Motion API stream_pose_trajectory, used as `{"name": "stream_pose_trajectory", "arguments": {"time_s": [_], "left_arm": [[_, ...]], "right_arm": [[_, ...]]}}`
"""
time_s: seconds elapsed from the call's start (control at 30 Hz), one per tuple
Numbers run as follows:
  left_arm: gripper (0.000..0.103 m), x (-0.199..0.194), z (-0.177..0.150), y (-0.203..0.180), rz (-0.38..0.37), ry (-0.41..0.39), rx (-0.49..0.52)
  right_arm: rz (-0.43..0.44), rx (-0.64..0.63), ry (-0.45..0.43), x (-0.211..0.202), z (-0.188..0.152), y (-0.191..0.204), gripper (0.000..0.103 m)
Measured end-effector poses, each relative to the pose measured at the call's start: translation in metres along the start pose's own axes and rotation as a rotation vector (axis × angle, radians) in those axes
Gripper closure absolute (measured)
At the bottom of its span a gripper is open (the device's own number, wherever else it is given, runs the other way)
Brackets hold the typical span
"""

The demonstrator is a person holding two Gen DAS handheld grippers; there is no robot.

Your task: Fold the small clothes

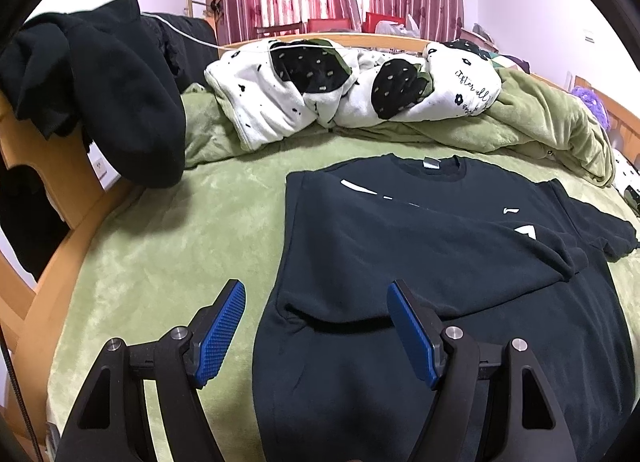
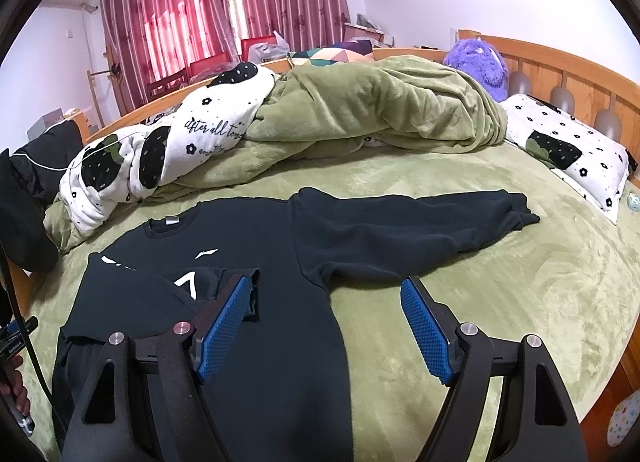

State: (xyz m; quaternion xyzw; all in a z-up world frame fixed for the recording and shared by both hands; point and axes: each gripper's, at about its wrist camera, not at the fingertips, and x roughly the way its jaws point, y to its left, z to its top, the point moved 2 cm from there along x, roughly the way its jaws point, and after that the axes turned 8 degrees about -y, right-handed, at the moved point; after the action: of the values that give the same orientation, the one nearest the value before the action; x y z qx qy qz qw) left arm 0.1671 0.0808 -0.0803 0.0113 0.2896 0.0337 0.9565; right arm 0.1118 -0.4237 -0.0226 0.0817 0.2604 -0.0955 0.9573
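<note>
Green bedspread (image 2: 500, 262) carries a black sweatshirt (image 2: 256, 230), collar away, under spread, empty left gripper (image 1: 316, 326) and right gripper (image 2: 324, 322).

The left gripper (image 1: 314, 328) points forward and downward with its jaws standing wide apart, the blue pads (image 1: 220, 332) facing each other with nothing pressed between them. The right gripper (image 2: 326, 328) is tilted down in much the same way, its jaws likewise parted and nothing gripped between its blue pads (image 2: 426, 332). In the right wrist view, at about 8 o'clock near the rim, a hand (image 2: 14, 388) shows partly; it seems to be gripping the other handle, though the edge distortion makes that hard to confirm.
</note>
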Motion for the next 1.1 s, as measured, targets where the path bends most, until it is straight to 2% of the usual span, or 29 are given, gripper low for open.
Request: {"name": "stream_pose_trajectory", "arguments": {"time_s": [0.4, 0.63, 0.87, 1.03, 1.1], "left_arm": [[0.031, 0.012, -0.007, 0.007, 0.028, -0.009, -0.030], [0.031, 0.015, -0.016, 0.010, 0.066, -0.032, -0.009], [0.031, 0.018, -0.015, 0.006, 0.054, -0.015, -0.008], [0.031, 0.019, -0.010, -0.004, 0.048, -0.023, -0.008], [0.031, 0.020, -0.007, -0.009, 0.049, -0.038, -0.006]], "right_arm": [[-0.002, -0.027, 0.013, 0.019, -0.005, 0.010, 0.026], [-0.008, -0.020, 0.005, 0.028, -0.004, 0.015, 0.026], [-0.006, -0.046, -0.008, 0.038, 0.000, 0.016, 0.026], [-0.023, -0.052, 0.012, 0.053, 0.002, 0.001, 0.039], [-0.030, -0.025, 0.022, 0.061, 0.002, -0.012, 0.047]]}}
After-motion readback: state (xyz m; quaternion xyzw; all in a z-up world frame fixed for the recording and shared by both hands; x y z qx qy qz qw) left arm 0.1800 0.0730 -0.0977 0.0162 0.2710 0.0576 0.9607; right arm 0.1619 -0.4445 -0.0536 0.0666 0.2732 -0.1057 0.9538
